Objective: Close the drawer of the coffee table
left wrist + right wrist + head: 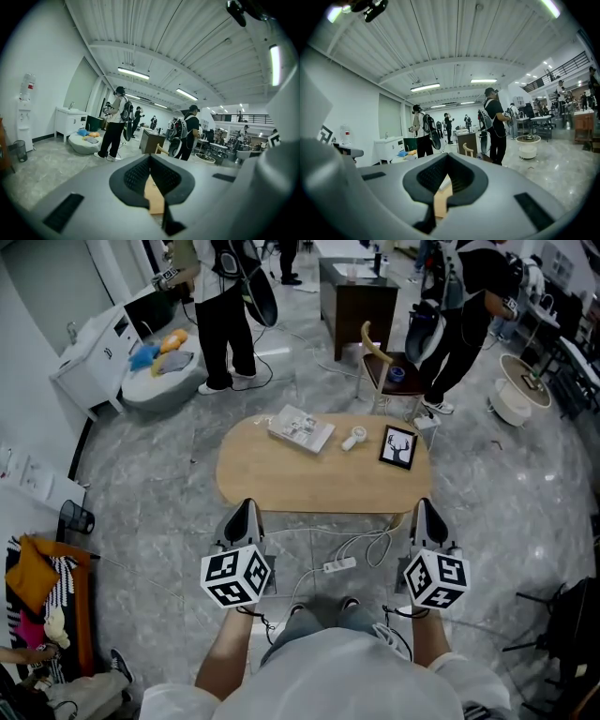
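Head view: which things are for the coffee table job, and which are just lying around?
For the job: oval light-wood coffee table, left gripper, right gripper.
Just lying about: white magazine, small white gadget, black-framed deer picture, white power strip on the floor.

Ceiling tube lights (133,73) are lighting the hall brightly and evenly, and are blowing out to white glare. The glossy floor (525,512) is showing soft sheen and faint shadows. Both gripper views are bowing lines and darkening at the corners. The left tongs (150,164) and right tongs (446,164) are rendering soft.
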